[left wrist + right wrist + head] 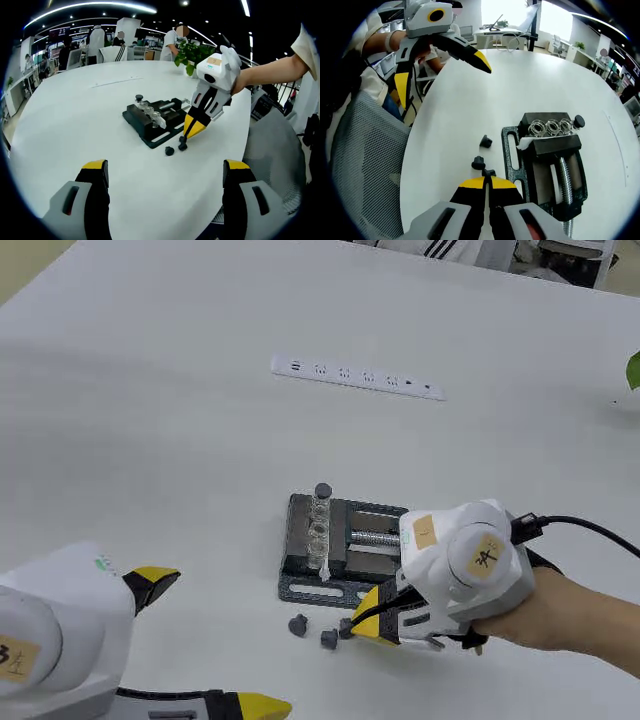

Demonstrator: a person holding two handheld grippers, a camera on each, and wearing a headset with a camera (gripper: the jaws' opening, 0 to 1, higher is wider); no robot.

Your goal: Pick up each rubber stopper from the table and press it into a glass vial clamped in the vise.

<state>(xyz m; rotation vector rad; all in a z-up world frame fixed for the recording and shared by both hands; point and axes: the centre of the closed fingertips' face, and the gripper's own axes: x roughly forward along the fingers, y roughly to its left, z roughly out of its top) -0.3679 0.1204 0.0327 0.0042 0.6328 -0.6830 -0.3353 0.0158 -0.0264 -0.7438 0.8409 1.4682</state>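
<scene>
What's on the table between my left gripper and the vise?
Left gripper view: bare table, then loose rubber stoppers just short of the vise base, beside the right gripper, whose jaws look shut on another stopper.

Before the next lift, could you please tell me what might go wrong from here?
The right claw seems to pinch a rubber stopper only at its very tips, so it may pop free. Two loose stoppers lie close beside it and could get knocked. Pressing off-centre might crack the glass vials in the vise.
</scene>
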